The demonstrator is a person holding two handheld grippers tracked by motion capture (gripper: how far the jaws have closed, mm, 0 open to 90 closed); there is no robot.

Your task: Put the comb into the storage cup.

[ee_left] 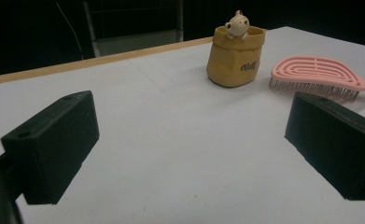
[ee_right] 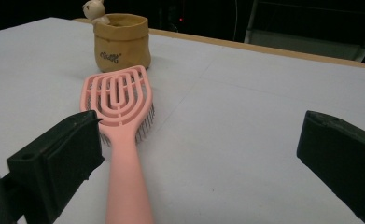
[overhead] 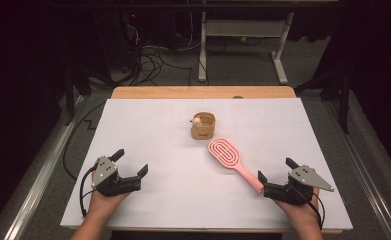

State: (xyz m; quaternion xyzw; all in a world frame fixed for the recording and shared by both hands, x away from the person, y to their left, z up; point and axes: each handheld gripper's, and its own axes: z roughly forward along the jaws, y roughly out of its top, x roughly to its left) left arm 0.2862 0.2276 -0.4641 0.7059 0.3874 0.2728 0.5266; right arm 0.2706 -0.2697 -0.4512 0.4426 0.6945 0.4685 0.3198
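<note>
A pink hairbrush (ee_right: 122, 140) lies bristles down on a white tabletop (ee_right: 245, 116), its handle running toward the camera just beside the left of two wide-apart black jaws. Beyond its head stands a tan pouch-shaped pot (ee_right: 122, 43) with a small cream figure (ee_right: 94, 10) on its rim.

Left tongs (overhead: 132, 160), right tongs (overhead: 277, 170): blocky black jaws, grey three-cornered top plates, black trailing cables.

Dark rm, white desk frame (overhead: 243, 30) behind
</note>
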